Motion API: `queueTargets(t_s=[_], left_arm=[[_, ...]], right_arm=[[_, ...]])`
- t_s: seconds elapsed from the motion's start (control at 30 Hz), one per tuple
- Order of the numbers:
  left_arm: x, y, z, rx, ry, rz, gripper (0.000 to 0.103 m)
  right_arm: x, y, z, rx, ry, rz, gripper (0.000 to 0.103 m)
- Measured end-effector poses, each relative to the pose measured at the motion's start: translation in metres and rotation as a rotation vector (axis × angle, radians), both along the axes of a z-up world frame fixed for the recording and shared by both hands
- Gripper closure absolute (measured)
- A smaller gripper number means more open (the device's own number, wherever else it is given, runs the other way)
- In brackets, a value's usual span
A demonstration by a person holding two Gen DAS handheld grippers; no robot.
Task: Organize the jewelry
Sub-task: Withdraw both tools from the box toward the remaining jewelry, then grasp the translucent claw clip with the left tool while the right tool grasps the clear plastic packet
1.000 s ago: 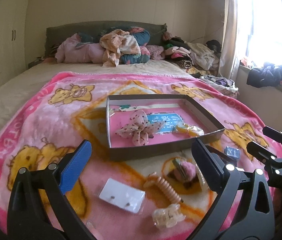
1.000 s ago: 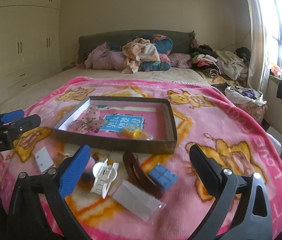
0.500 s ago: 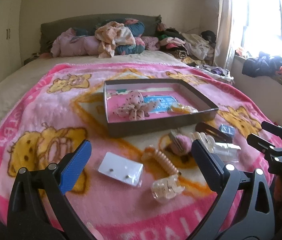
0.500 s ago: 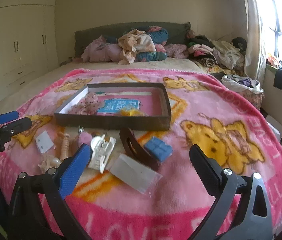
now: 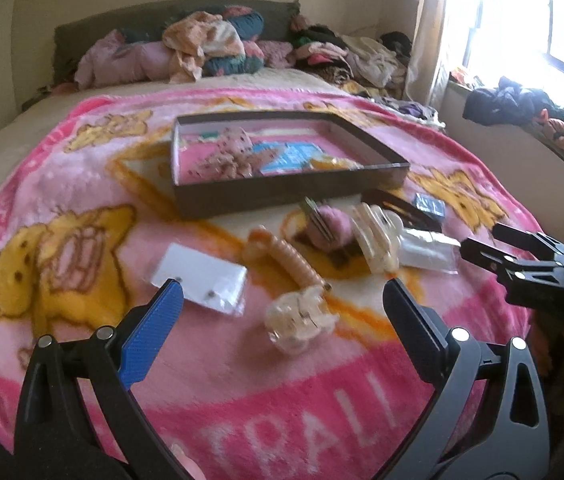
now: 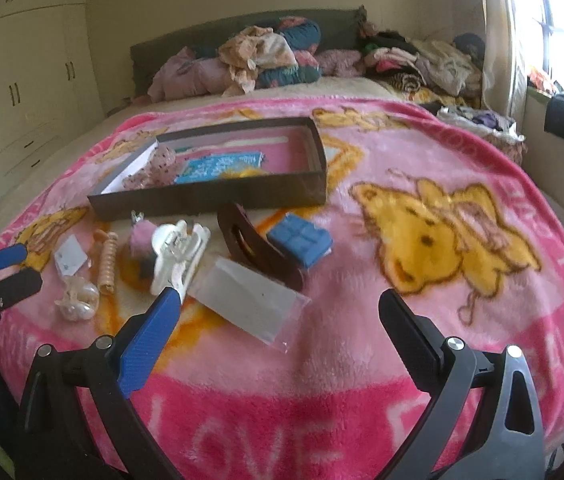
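Left wrist view shows the bed, its pink blanket, and the dark tray well ahead of the left tool, whose jaws stand wide apart and empty. Right tool likewise gapes, empty. Best to drop squarely over one piece: the clear hair claw lies just ahead between the left jaws, the earring card ahead-left.

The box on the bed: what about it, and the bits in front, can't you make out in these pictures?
- Box floor, right view: near wall hides its front strip.
- Blue card print, left view: blurred, too small.
- Earring card studs, left view: motion blur.
- Pompom, right view: white clip covers part.
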State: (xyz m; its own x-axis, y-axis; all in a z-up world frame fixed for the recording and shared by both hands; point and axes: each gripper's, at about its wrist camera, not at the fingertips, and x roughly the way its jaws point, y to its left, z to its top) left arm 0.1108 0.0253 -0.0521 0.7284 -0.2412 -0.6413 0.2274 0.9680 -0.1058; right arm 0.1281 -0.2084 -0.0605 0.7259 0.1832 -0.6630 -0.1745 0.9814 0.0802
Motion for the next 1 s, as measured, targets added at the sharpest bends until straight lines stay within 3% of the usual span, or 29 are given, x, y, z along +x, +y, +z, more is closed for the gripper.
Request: queueTargets(t_s=[0.6,0.7,0.87,1.0], left_arm=[[0.016,-0.028,-0.038,-0.001,0.101,-0.035,0.030],[0.022,-0.029,-0.040,-0.008,0.107,-0.015,0.036],[0.025,-0.032,-0.041,0.006,0.106,-0.003,0.052],[0.025,-0.033,-0.043,0.033,0.111,0.003,0.067]], right_arm=[[0.032,0.003,-0.031,0.066,0.120,0.017,0.009],[0.031,0.005,-0.031,0.048,0.112,0.016,0.020],[0.031,0.004,-0.031,0.081,0.117,0.047,0.053],[0.028,0.003,-0.028,0.109,0.117,0.067,0.072]])
